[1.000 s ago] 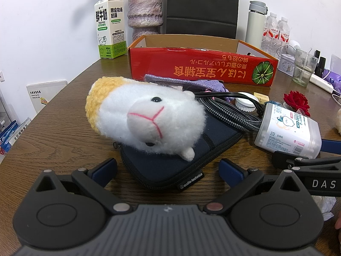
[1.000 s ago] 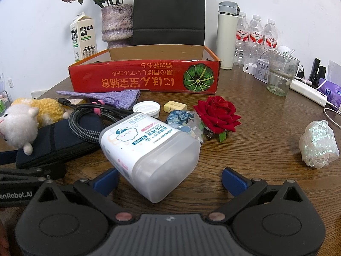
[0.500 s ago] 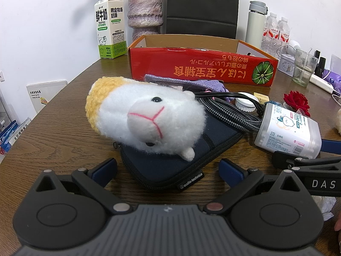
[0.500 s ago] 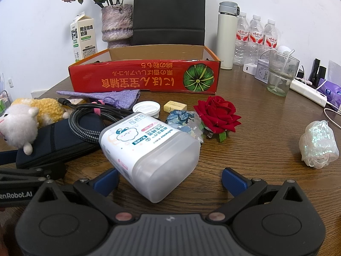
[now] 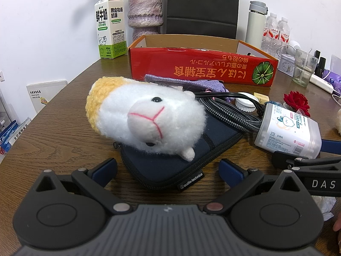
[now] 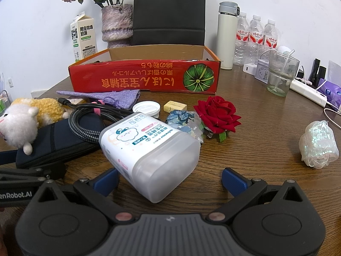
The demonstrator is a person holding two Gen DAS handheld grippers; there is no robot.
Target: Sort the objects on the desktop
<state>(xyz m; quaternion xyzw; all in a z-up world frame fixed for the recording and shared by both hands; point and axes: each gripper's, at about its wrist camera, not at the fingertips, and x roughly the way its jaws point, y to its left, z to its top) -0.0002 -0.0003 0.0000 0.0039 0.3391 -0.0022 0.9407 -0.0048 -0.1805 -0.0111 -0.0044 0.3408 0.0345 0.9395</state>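
**A:** What do you count from your end?

**B:** On my left gripper the fingers are spread wide, gripping nothing. Just ahead of them lies one plush sheep, white with a yellow back, resting on one dark zip pouch on the wooden surface.

**A:** And your right?

**B:** My right gripper is released too, one finger either side of the near end of one frosted cotton-swab box, which lies on its side. I can't tell whether the pads touch it.

**A:** Around the box?

**B:** One coiled braided cable draped over the pouch, one white round lid, one small yellow block, one blue crumpled packet, one red rose, one purple cloth bag. Well apart to the right, one iridescent wrapper ball.

**A:** Farther back?

**B:** One open red cardboard box behind the clutter. Behind that, one milk carton, one vase, one thermos, three water bottles. One glass stands to the right.
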